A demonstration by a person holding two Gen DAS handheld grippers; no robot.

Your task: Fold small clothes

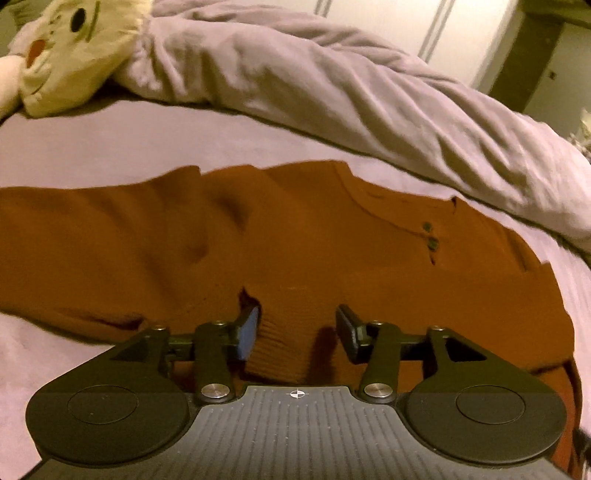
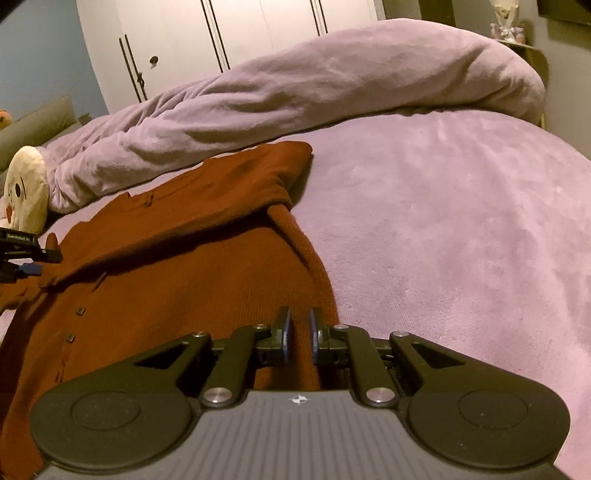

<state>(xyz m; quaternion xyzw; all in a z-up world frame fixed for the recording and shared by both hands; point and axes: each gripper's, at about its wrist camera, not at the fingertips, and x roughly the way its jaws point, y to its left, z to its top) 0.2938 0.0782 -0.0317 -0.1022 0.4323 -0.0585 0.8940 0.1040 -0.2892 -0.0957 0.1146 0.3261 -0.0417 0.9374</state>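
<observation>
A rust-brown knit buttoned top (image 1: 295, 236) lies spread on the lilac bed sheet (image 1: 110, 147). My left gripper (image 1: 295, 332) is open, its fingers on either side of a ribbed cuff or hem fold of the top. In the right wrist view the top (image 2: 177, 266) lies with one sleeve folded across its body. My right gripper (image 2: 299, 332) is nearly closed on the top's right edge, with fabric between the pads. The left gripper (image 2: 22, 254) shows at the left edge of that view.
A crumpled lilac duvet (image 1: 351, 92) lies along the far side of the bed and also shows in the right wrist view (image 2: 295, 81). A cream plush toy (image 1: 74, 48) sits at the far left. White wardrobe doors (image 2: 221, 33) stand behind the bed.
</observation>
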